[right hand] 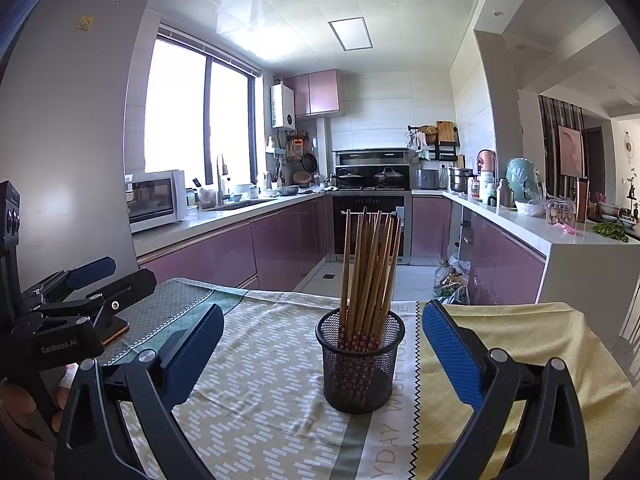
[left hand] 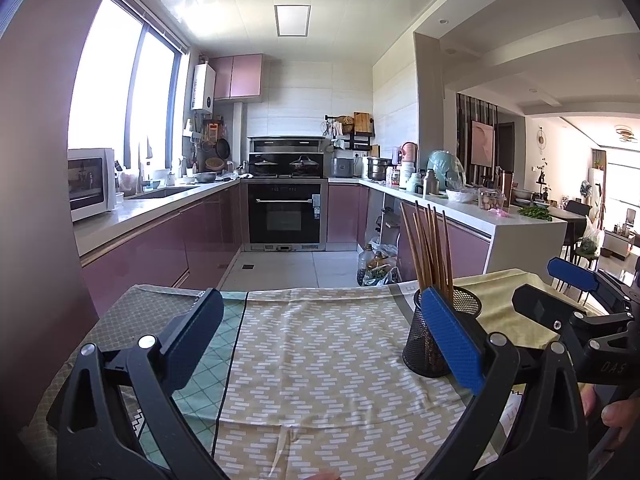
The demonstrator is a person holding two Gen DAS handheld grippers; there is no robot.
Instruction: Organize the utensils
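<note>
Both tools wide apart, nothing between the pads. Left tool [left hand: 324, 328] hovers over the patterned cloth [left hand: 320, 360] on the desk [left hand: 160, 300]; right tool [right hand: 324, 344] hovers over the same cloth, lined up on the cup.

Black mesh cup [right hand: 359, 364] stands upright on the cloth, roughly centred between the right tool's two blue pads [right hand: 452, 356] but farther off, not touching either. In the left wrist view the cup sits to the right, partly hidden behind that tool's right pad [left hand: 452, 340].

Chopsticks [right hand: 370, 272] stand bundled in the cup, wooden, leaning slightly and fanned at the top, lower ends with a red flower pattern visible through the mesh. None lie loose on the cloth in either view.

Cloth is beige with white dashes in the middle, green diamond-pattern strip at left, plain yellow section at right; printed letters run along a grey band near the cup.

Each wrist view catches the other tool at its edge: right tool at the far right of the left view, left tool at the far left of the right view, both with a hand [left hand: 616, 412] on the handle.

Behind the desk: kitchen with pink cabinets [right hand: 280, 240], oven [left hand: 285, 216], microwave [left hand: 90, 184], window [right hand: 196, 120].
</note>
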